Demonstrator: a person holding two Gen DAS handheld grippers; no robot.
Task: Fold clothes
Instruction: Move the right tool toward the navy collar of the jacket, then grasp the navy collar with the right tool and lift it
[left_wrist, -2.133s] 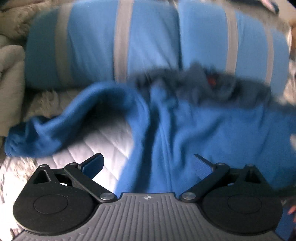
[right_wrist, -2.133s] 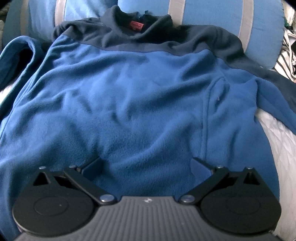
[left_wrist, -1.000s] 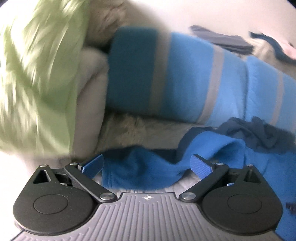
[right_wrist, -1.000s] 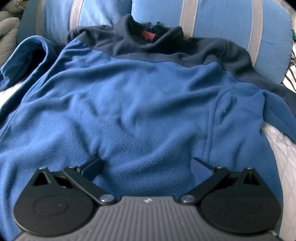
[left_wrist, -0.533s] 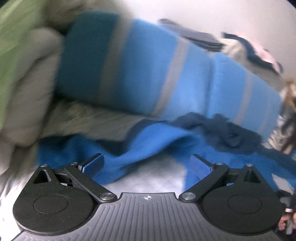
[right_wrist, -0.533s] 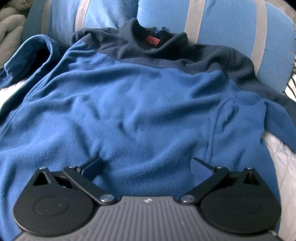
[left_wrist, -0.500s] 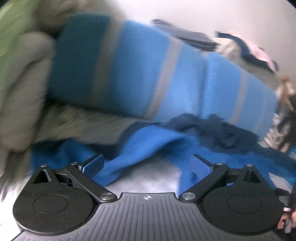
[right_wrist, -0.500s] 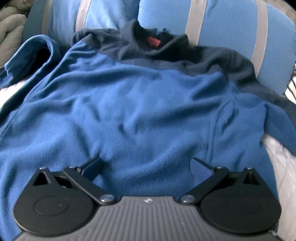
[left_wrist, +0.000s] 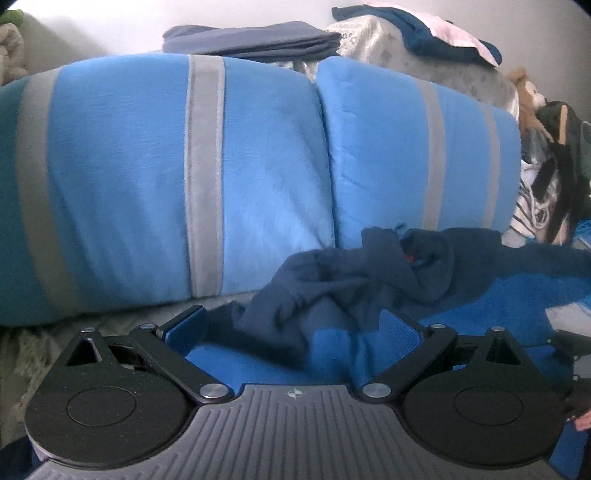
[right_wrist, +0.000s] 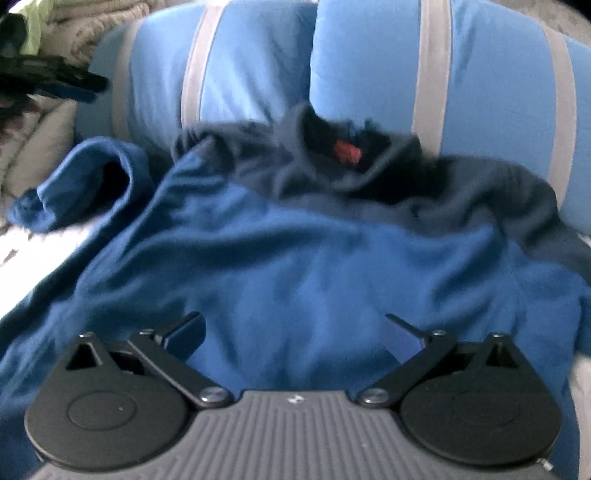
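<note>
A home bedroom – striped pillows (left_wrist: 229, 177), quilted bedding (right_wrist: 40, 240)

R gripper (right_wrist: 291, 328): jaws wide apart, over fleece body | blue fleece top (right_wrist: 295, 266): spread flat, navy collar w/ red tag (right_wrist: 346, 150) against striped blue pillows (right_wrist: 369, 62) | L sleeve bunched.

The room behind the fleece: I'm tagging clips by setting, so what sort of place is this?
Most likely a bedroom, with the fleece spread on a bed. Two blue striped pillows stand behind it, folded laundry is stacked beyond them, and a white quilted cover lies beneath.
</note>
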